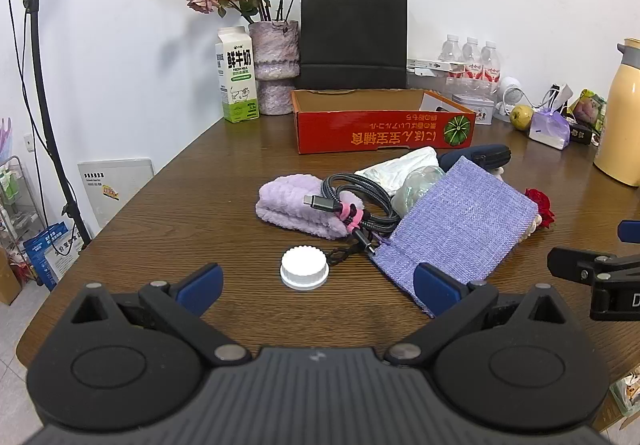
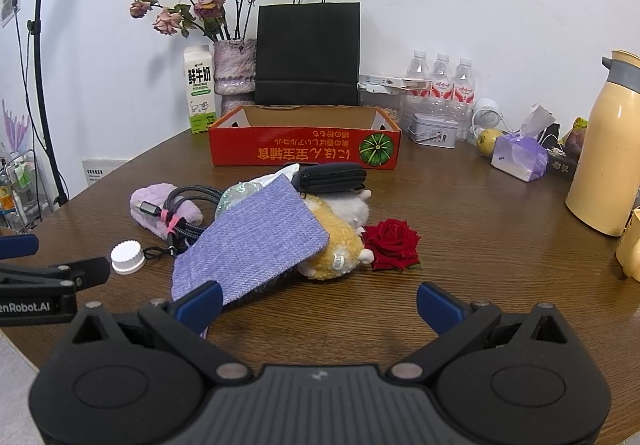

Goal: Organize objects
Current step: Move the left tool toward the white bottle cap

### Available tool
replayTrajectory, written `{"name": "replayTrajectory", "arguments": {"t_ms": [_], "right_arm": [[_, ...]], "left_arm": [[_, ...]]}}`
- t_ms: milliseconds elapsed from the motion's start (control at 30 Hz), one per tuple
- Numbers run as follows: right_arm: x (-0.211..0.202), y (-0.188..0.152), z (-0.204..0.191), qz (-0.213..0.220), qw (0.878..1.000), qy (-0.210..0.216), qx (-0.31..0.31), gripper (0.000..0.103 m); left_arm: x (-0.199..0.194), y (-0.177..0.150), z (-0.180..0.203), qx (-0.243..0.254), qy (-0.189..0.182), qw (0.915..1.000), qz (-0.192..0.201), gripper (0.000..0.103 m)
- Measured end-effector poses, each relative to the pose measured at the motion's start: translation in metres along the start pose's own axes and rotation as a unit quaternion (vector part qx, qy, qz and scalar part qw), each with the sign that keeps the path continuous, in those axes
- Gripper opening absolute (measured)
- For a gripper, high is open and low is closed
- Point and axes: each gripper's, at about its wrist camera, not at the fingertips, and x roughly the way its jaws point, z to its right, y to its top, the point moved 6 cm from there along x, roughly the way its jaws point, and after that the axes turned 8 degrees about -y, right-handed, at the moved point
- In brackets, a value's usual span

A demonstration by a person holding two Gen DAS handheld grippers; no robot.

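Observation:
A pile lies mid-table in front of an open red cardboard box (image 1: 380,133) (image 2: 304,149). It holds a purple woven pouch (image 1: 460,221) (image 2: 252,241), a coiled grey cable (image 1: 356,201) (image 2: 188,209), a lilac fluffy cloth (image 1: 288,205) (image 2: 154,201), a dark zip case (image 2: 332,177), a yellow plush toy (image 2: 336,245) and a red rose (image 2: 394,243). A white cap (image 1: 304,267) (image 2: 128,257) sits apart, near the front. My left gripper (image 1: 318,291) hovers open just short of the cap. My right gripper (image 2: 318,305) is open in front of the pouch and plush.
At the back stand a milk carton (image 1: 238,75), a vase of dried roses (image 1: 276,65) and a black paper bag (image 1: 354,39). Water bottles (image 2: 442,81), a tin (image 2: 434,129), a pear (image 2: 490,141) and a cream thermos (image 2: 606,157) crowd the right side. A light stand rises at left.

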Motion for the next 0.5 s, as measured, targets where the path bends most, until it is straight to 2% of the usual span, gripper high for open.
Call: {"name": "replayTrajectory", "arguments": {"t_ms": [500], "right_arm": [[-0.0010,0.0003,-0.0020,0.000,1.000,0.000,0.000,0.103]], "left_arm": [[0.0000,-0.0004,0.0001,0.001,0.000,1.0000,0.001,0.103]]}}
